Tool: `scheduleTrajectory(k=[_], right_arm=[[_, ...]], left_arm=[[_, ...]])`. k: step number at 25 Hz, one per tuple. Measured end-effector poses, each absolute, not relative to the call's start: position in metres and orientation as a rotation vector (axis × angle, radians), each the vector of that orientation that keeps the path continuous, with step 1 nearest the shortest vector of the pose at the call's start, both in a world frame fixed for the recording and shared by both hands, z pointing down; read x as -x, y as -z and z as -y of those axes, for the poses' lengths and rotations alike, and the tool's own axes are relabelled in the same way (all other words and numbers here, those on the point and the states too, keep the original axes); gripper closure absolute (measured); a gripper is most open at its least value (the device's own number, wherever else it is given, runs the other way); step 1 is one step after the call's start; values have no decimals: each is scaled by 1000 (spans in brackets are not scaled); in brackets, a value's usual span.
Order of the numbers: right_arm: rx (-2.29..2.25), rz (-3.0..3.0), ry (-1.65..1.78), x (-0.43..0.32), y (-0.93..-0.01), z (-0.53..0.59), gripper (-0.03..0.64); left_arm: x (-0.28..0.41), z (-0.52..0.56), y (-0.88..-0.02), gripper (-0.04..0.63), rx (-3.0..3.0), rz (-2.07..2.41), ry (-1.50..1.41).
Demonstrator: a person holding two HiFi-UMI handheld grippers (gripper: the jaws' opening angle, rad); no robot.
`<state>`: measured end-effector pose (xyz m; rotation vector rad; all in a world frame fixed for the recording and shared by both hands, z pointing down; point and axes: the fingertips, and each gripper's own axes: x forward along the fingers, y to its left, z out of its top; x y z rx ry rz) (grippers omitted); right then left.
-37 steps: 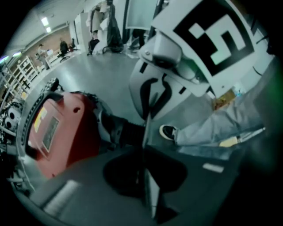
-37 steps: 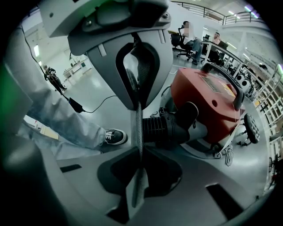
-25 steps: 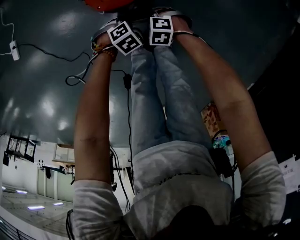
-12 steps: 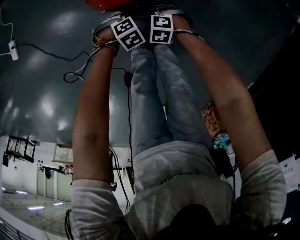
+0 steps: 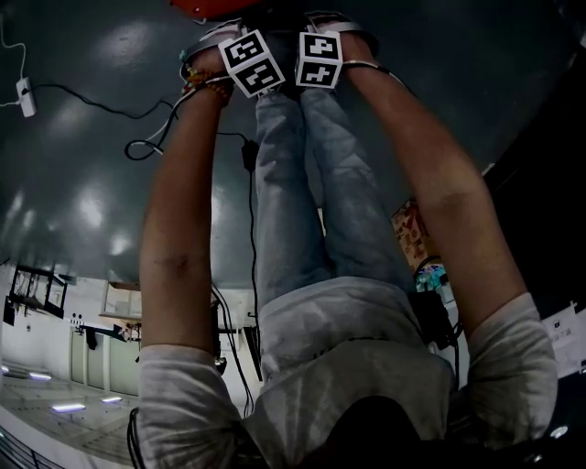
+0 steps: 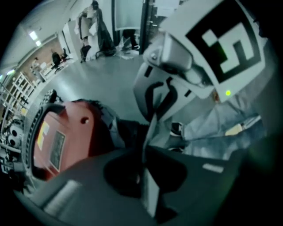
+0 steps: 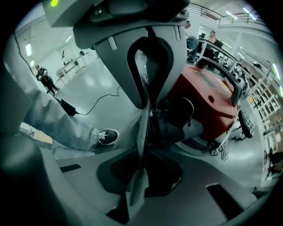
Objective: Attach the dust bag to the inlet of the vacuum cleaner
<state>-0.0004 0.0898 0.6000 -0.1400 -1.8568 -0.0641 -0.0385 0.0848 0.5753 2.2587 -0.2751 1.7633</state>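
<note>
The red vacuum cleaner (image 6: 66, 137) stands on the grey floor, and only its edge (image 5: 206, 7) shows at the top of the head view. The dust bag shows as a thin grey sheet (image 7: 143, 128) seen edge-on, stretched between both grippers. My left gripper (image 6: 146, 176) is shut on that sheet's edge (image 6: 149, 132). My right gripper (image 7: 140, 172) is shut on it too, right in front of the vacuum's black inlet (image 7: 170, 126). In the head view both marker cubes, left (image 5: 249, 62) and right (image 5: 318, 59), sit side by side at the vacuum; the jaws are hidden there.
A black cable (image 5: 137, 151) loops over the floor left of my arms, with a white power strip (image 5: 27, 98) further left. My legs and a dark shoe (image 7: 106, 136) are beside the vacuum. Shelving (image 6: 13, 101) and distant people stand beyond.
Both grippers have edged slightly up toward the vacuum, the left one a little more. Both stay shut on the bag.
</note>
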Motion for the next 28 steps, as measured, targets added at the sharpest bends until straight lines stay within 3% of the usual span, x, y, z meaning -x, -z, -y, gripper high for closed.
scheduleTrajectory(k=[28], right_arm=[[79, 1876, 82, 12, -594, -59, 573]], left_arm=[[48, -77, -584, 574, -2170, 371, -1676]])
